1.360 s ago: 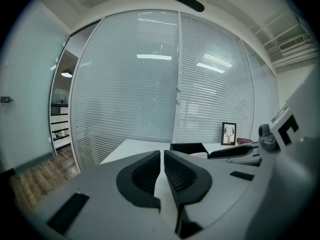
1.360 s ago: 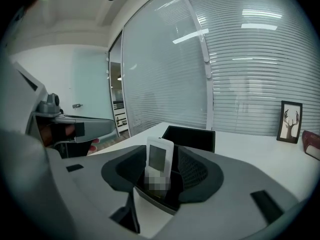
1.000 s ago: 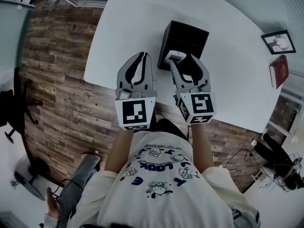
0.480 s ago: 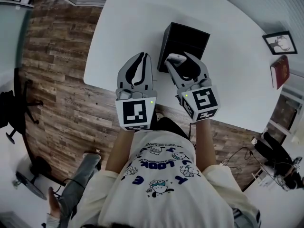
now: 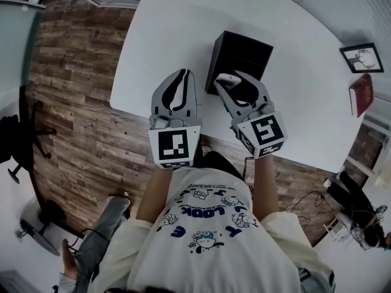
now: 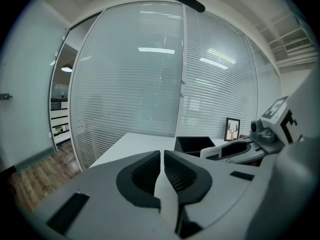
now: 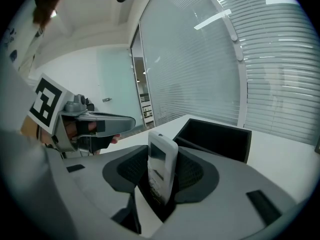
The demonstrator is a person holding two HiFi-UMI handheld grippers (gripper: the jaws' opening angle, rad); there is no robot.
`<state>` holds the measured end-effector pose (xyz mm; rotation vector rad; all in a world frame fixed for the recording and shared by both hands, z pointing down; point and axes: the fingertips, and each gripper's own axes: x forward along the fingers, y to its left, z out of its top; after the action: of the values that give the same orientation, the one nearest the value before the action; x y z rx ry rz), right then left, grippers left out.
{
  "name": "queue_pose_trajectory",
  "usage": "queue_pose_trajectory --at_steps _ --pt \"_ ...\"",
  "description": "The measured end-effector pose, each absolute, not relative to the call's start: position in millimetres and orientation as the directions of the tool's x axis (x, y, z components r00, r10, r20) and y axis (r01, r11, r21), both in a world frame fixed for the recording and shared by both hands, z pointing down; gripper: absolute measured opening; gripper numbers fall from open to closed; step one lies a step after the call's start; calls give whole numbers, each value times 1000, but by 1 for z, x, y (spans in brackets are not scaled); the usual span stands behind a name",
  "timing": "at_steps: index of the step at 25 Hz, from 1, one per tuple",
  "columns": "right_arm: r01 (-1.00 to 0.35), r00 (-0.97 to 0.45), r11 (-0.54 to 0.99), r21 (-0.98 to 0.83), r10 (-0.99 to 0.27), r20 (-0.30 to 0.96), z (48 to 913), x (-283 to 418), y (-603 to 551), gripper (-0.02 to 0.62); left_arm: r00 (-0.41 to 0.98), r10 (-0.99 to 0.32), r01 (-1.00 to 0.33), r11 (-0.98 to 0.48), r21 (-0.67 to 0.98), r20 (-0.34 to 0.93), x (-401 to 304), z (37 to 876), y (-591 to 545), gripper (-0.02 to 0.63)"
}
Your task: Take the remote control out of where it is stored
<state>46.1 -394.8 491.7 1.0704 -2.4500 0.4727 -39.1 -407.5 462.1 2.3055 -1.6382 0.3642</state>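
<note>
Now: the right tool (image 7: 162, 160) is closing on the remote control (image 7: 161, 170), which stands upright between the jaws with both pads against its sides. The remote's lower end sinks into the throat behind the pads and is lost to sight. Its screen and upper keys face the camera, the print too blurred to read.

Just ahead of the tool's tips sits a black box (image 7: 216, 134), open-topped, on the white desk (image 5: 171, 29). The inside is dark and nothing can be made out in it.

In the head view only the remote's pale top end shows at the tips, over the box's near rim. Contact with the rim cannot be told.

The left tool (image 6: 162, 156) is held close beside the right tool, on its left. Its jaws are drawn together, a thin slit between the pads and nothing in it.

Well off to the right tool's right lie a framed picture (image 5: 358, 57) and a red book (image 5: 359, 93), both small and lacking detail.
</note>
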Motion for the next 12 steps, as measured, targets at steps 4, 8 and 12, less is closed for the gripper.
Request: queue_pose_trajectory --at_steps 4,8,12 --pt "-726 -632 676 -131 -579 515 488 45 -388 170 323 -873 -946 -312 89 365 -39 461 -406 34" --pt "-728 -620 678 -104 -585 522 488 46 -385 127 324 -879 -946 -312 92 351 -41 458 -406 34" --pt "-738 -607 668 -95 -595 528 487 45 -376 81 323 -880 -946 -313 88 349 -45 455 -397 34"
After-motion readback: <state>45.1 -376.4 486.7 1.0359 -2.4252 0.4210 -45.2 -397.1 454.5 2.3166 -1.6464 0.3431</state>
